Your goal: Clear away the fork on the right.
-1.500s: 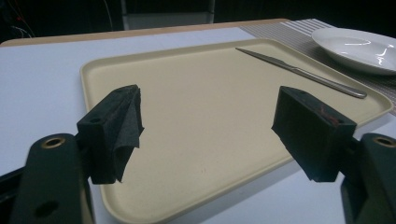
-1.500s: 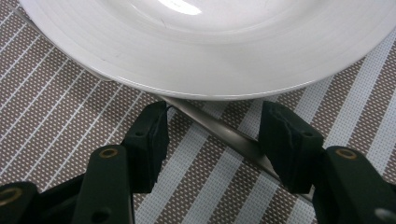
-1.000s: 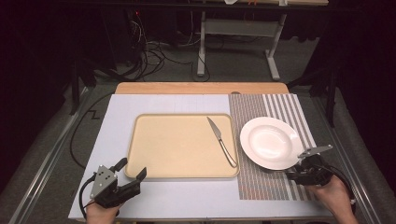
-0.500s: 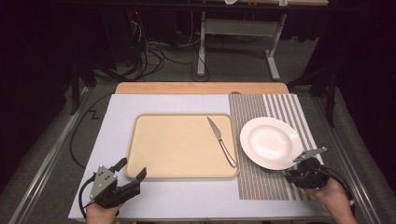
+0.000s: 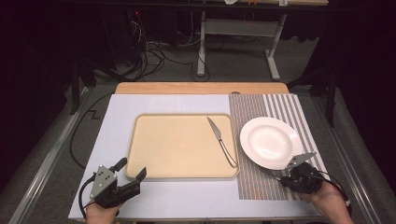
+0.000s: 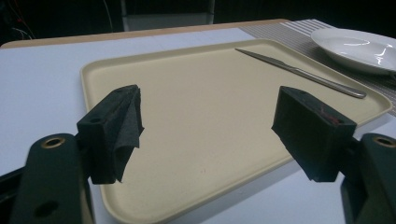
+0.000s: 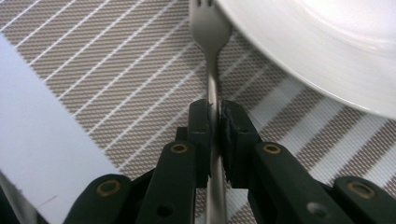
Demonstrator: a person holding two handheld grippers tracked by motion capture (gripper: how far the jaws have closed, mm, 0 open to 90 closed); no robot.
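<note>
Surface (image 5: 163,105): pale sheet on wood, dark room behind. Striped placemat (image 5: 275,105) at right edge; open space front centre. Fork (image 7: 210,28): plain steel, tines beside white plate (image 5: 268,142), clamped by right tool (image 7: 214,116) over placemat. Left tool (image 6: 205,135) spread wide, facing tan tray (image 6: 196,107) bearing knife (image 6: 303,72).

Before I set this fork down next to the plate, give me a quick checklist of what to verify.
1. Right gripper shut on the silver metal fork: ok.
2. Fork handle centred between the jaws: ok.
3. Striped woven placemat bare left of the round white plate: ok.
4. Fork tines clear of the plate rim: cannot tell.
5. Left gripper open, holding nothing: ok.
6. Silver table knife lying on the beige tray: ok.
</note>
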